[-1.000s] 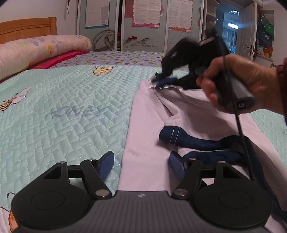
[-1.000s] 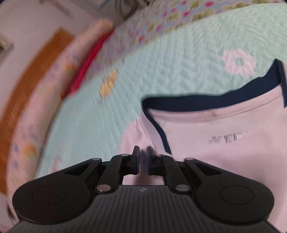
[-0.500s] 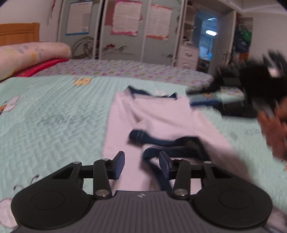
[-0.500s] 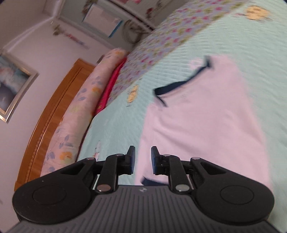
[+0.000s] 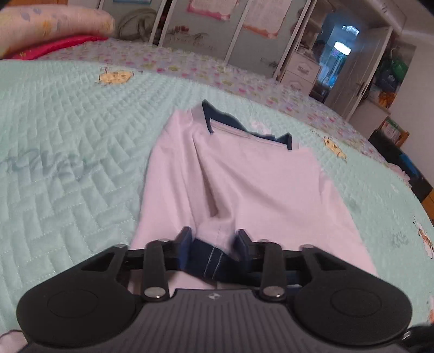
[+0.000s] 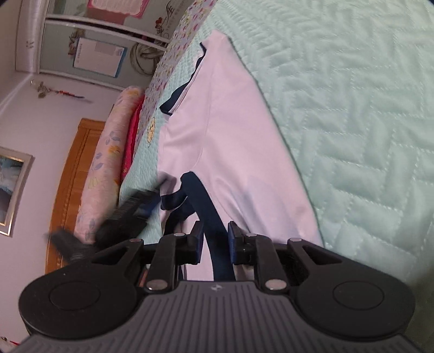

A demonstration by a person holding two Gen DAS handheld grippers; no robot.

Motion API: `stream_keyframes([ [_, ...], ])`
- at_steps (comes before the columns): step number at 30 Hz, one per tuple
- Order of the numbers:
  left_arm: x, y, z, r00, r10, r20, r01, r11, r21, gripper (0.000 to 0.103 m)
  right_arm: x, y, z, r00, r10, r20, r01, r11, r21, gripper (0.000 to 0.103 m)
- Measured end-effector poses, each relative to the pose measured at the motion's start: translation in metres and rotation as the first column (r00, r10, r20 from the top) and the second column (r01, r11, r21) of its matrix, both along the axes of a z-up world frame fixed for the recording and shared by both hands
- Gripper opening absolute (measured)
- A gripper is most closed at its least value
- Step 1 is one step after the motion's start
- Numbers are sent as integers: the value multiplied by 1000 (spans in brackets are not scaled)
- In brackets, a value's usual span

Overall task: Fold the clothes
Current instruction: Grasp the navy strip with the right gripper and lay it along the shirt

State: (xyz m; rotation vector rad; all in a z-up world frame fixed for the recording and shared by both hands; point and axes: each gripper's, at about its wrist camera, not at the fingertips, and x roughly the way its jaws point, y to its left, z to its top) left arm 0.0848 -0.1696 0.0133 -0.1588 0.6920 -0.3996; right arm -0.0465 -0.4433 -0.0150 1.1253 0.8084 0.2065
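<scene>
A pale pink short-sleeved shirt with navy blue trim (image 5: 244, 184) lies flat on a mint-green quilted bedspread (image 5: 67, 141), its navy collar (image 5: 244, 130) at the far end and its sides already turned inward into a long narrow shape. This looks like a mid-fold stage, with both tools gathered at the near end, probably to lift that end toward the collar.

The left gripper (image 5: 213, 241) sits low over the shirt's near edge. Its jaws have just been closing and now stand partly apart, with a navy sleeve cuff with pale stitching (image 5: 208, 260) between them. Whether the pads already press on the cloth cannot be told.

The right gripper (image 6: 215, 235) has its jaws narrowly apart, straddling a navy strip of trim (image 6: 214, 230) without visibly pinching it.

The left wrist view shows the shirt lengthwise, plus wardrobe doors with pink posters (image 5: 206, 16) and an open doorway beyond the bed. The right wrist view is rolled sideways and shows what the other cannot: the left tool as a dark blur (image 6: 130, 214) beside the shirt, a wooden headboard (image 6: 70, 184), a floral bolster pillow (image 6: 108, 152) and a framed picture on the wall (image 6: 10, 190).
</scene>
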Motion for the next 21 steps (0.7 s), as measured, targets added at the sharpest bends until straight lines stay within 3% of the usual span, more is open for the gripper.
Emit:
stream_keyframes([
  [3, -3, 0, 6, 1000, -1, 4, 1, 1000, -4, 37, 0, -2, 10, 998, 12, 61, -11, 1000, -12, 22],
  [5, -7, 5, 16, 999, 47, 27, -46, 999, -8, 37, -5, -7, 19, 994, -6, 106, 8, 1000, -19, 22],
  [7, -22, 7, 30, 994, 54, 96, -50, 998, -44, 38, -10, -13, 30, 988, -29, 149, 33, 999, -27, 22],
  [9, -33, 5, 39, 991, 39, 129, -32, 998, -57, 49, -18, -21, 29, 986, -62, 156, 60, 998, 16, 22],
  [11, -37, -3, 41, 994, -3, 110, 7, 999, -36, 49, -25, -26, 23, 985, -98, 141, 90, 994, 66, 22],
  [12, -37, -4, 39, 998, -21, 62, 24, 998, -50, 48, -29, -28, 22, 985, -107, 136, 98, 993, 68, 22],
  [15, -47, 0, 37, 996, -82, -33, 76, 984, -159, 48, -41, -31, 22, 984, -113, 135, 108, 993, 43, 23],
  [19, -66, 0, 32, 981, -147, -125, 115, 966, -233, 49, -58, -36, 26, 981, -119, 155, 117, 993, 25, 37],
  [21, -78, -3, 31, 972, -185, -144, 144, 956, -256, 50, -66, -37, 28, 978, -122, 169, 121, 993, 13, 37],
])
